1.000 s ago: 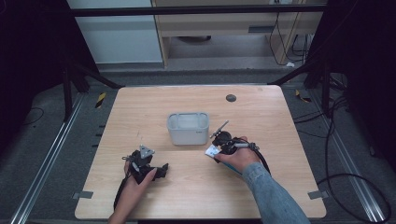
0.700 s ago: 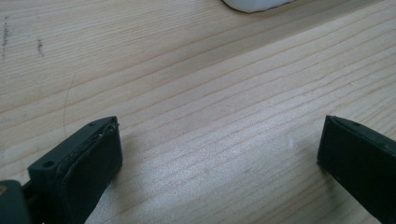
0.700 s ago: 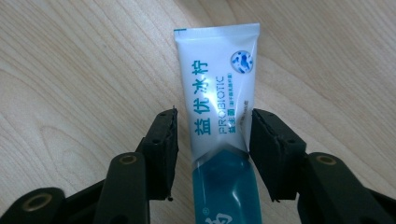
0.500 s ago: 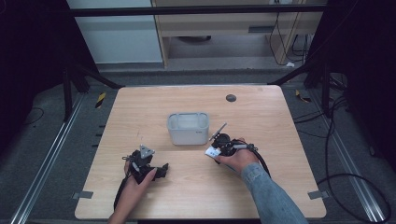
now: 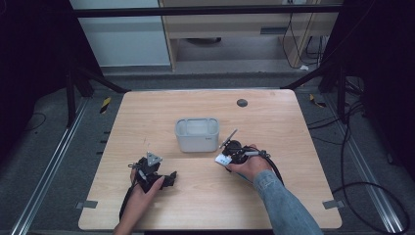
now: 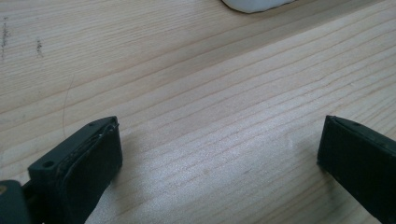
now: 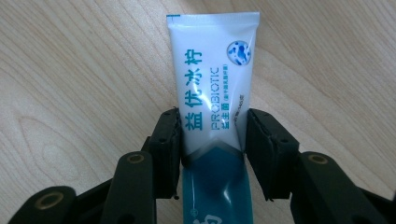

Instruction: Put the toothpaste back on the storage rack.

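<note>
Two hand-held grippers sit low over the wooden bench [image 5: 293, 127]. The right hand-held gripper [image 7: 212, 135] has just been closing its jaws, and its pads now press both sides of a white and teal tube [image 7: 215, 79], which lies flat on the wood with its crimped end pointing away. In the high view the tube [image 5: 223, 159] is just beside the front right corner of a grey tub [image 5: 196, 134]. The left hand-held gripper [image 6: 219, 149] rests near the front left, jaws wide apart with bare wood between them.
</note>
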The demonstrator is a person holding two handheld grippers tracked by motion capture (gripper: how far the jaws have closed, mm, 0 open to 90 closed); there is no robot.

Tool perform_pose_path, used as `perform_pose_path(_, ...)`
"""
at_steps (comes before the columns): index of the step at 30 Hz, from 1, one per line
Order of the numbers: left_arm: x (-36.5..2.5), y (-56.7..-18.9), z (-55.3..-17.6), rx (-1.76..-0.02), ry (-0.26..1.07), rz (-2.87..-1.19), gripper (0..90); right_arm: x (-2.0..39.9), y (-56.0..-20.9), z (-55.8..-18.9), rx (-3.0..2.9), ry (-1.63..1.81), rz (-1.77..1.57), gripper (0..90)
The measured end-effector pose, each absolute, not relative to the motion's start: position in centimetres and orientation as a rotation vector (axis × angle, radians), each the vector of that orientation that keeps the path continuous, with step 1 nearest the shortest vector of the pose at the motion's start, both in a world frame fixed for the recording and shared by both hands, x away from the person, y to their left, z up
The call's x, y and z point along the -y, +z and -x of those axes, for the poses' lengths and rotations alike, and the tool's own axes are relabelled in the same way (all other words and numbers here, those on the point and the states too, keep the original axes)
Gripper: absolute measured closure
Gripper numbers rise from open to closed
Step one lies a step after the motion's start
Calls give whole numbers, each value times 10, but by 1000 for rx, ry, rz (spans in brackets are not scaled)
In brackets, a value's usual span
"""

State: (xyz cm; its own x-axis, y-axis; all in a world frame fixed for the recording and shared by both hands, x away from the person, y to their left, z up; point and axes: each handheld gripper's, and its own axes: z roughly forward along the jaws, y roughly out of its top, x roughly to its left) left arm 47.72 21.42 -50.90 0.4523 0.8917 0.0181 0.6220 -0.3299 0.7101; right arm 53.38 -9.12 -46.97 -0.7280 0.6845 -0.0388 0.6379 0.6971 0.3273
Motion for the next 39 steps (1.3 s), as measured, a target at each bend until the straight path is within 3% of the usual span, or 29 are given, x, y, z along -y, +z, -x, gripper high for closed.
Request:
perform_pose_path(8,-214,-509,-477,-1260,547,-2068,0,93,-469,-533,-2737,443,-1062,620)
perform_pose_path(19,-214,-509,-477,-1259,547,-2069,0,103,-464,-531,-2712,522,-1107,766)
perform_pose_path(39,-214,-509,-477,-1260,547,-2069,0,120,-441,-527,-2646,587,-1142,790)
